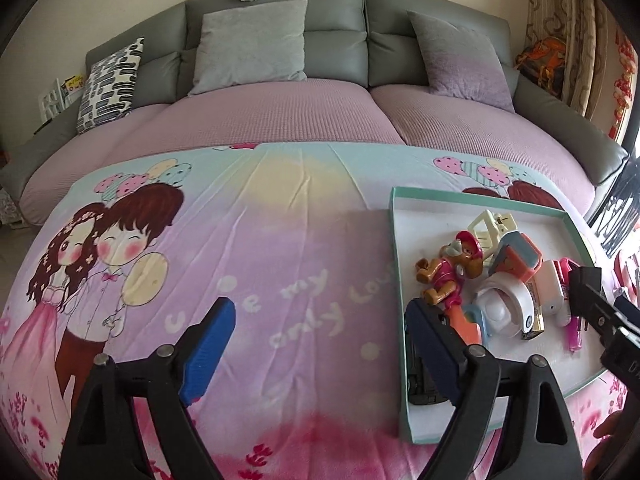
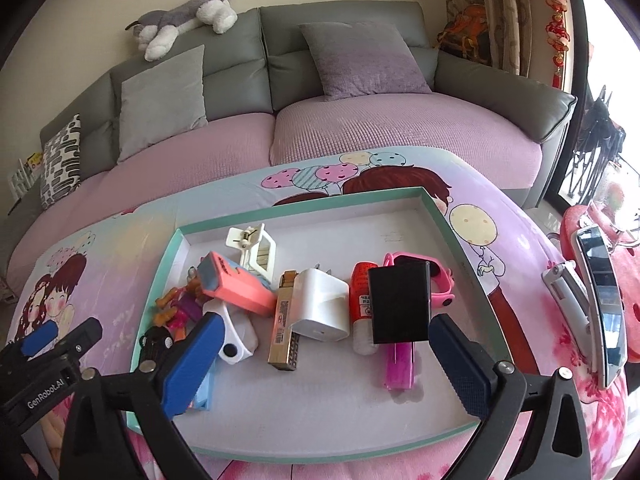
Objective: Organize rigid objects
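Both claws gape wide, empty — right gripper over the tray's near edge, left gripper over cloth. The white charger mid-tray looks light, stiff, slick — pinch its flat sides.

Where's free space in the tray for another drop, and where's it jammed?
Free: the tray's far right floor, behind the pink watch, and the near strip in front of the white charger and gold lighter. Jammed: the left side around the coral-pink block and dog figure. Both grippers, left and right, are open.
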